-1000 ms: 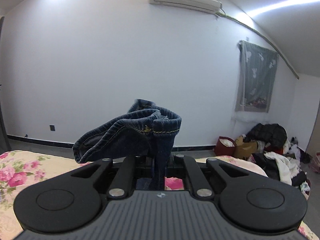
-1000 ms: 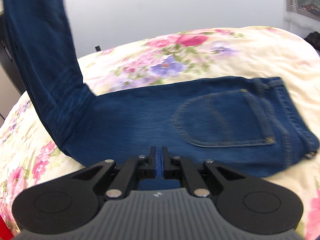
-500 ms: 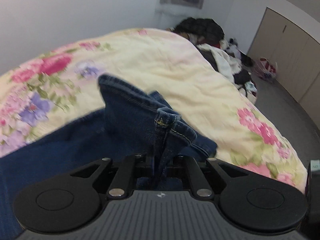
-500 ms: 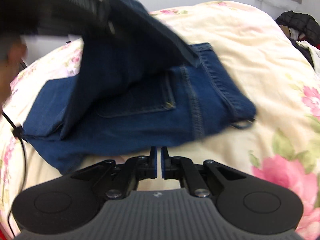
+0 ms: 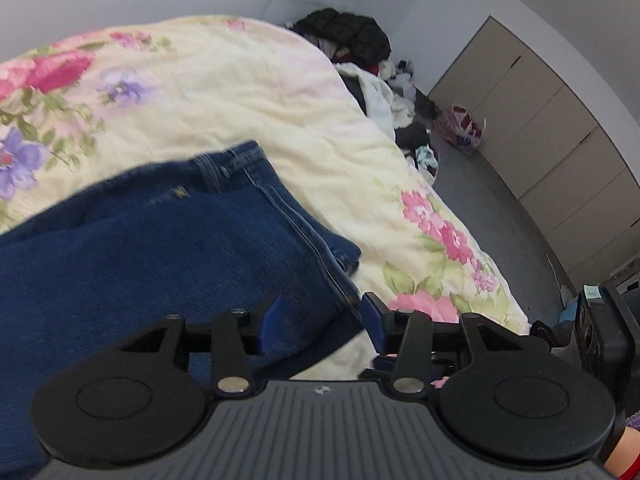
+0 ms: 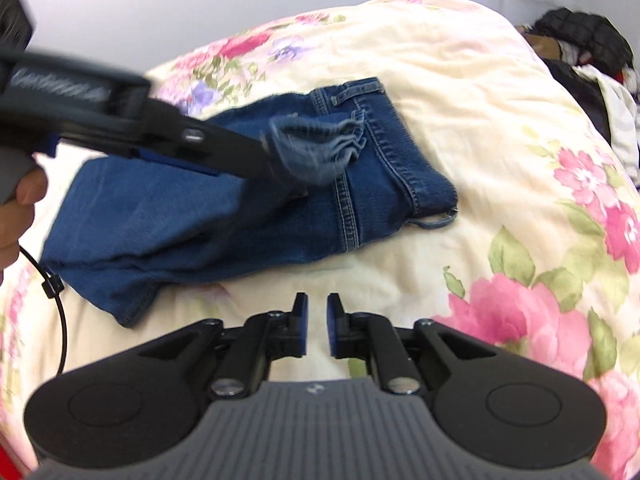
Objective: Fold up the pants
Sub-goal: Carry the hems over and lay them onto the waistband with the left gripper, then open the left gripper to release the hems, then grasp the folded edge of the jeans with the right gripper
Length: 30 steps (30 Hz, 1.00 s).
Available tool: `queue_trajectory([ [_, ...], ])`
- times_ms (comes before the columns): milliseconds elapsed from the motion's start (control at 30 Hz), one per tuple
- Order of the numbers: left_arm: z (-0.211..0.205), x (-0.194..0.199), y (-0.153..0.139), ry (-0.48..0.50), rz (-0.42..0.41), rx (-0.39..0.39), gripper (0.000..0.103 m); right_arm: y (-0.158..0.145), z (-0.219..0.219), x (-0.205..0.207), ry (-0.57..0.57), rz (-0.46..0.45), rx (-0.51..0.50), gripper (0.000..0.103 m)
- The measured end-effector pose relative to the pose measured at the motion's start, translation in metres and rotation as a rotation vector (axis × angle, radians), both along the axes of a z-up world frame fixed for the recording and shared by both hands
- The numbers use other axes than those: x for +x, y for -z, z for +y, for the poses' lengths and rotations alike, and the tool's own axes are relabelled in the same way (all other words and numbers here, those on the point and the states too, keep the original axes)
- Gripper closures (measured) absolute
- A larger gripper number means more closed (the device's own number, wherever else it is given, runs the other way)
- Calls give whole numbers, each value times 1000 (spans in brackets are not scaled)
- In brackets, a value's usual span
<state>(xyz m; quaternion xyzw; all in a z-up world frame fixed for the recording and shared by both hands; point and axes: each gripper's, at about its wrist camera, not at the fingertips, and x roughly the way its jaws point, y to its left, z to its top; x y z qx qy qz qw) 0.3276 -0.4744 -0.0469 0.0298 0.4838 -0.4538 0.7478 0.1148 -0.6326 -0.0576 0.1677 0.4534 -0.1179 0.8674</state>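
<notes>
The blue jeans [image 6: 248, 208] lie folded on the floral bedspread [image 6: 460, 92], waistband to the far right. In the left wrist view the jeans [image 5: 152, 248] fill the left half, and my left gripper [image 5: 320, 316] is open with the leg hem lying between its fingers. In the right wrist view the left gripper's arm [image 6: 132, 132] reaches over the jeans, with a bunched hem [image 6: 320, 148] at its tip. My right gripper [image 6: 317, 322] is slightly open and empty, just in front of the jeans' near edge.
The bedspread [image 5: 248, 92] drops off at the right to a grey floor [image 5: 492, 200]. A pile of clothes [image 5: 360, 48] and a bag [image 5: 460, 128] lie beyond the bed. Beige wardrobe doors [image 5: 560, 128] line the right wall. A black cable [image 6: 56, 300] hangs at the left.
My left gripper carried the leg hem down over the waist end and opened, leaving the jeans folded. My right gripper let go of the jeans, opened slightly and drew back.
</notes>
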Motion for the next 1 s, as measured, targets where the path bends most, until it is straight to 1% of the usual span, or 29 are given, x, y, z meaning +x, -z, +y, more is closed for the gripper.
queue_trajectory([
  [67, 16, 6, -11, -29, -43, 5, 48, -8, -2, -6, 24, -19, 17, 80],
  [133, 34, 14, -18, -72, -101, 36, 47, -14, -3, -8, 47, -33, 23, 77],
  [233, 65, 29, -19, -151, -170, 112, 47, -20, -15, -11, 99, -67, 75, 66],
  [367, 107, 54, -8, -232, -179, 179, 47, -11, -41, -5, 203, -131, 232, 66],
  [400, 117, 59, -4, -246, -185, 196, 47, -8, -47, 1, 226, -146, 256, 66],
  [567, 152, 87, 17, -311, -246, 301, 47, 11, -68, 37, 279, -167, 269, 61],
  [667, 167, 103, 30, -330, -254, 339, 47, 30, -84, 60, 289, -180, 307, 61],
  [833, 187, 119, 47, -363, -263, 366, 47, 62, -107, 83, 295, -198, 385, 61],
  [933, 195, 125, 53, -386, -245, 358, 47, 79, -115, 82, 317, -211, 471, 60],
  [1000, 200, 126, 54, -397, -235, 348, 47, 81, -114, 79, 326, -213, 474, 67],
])
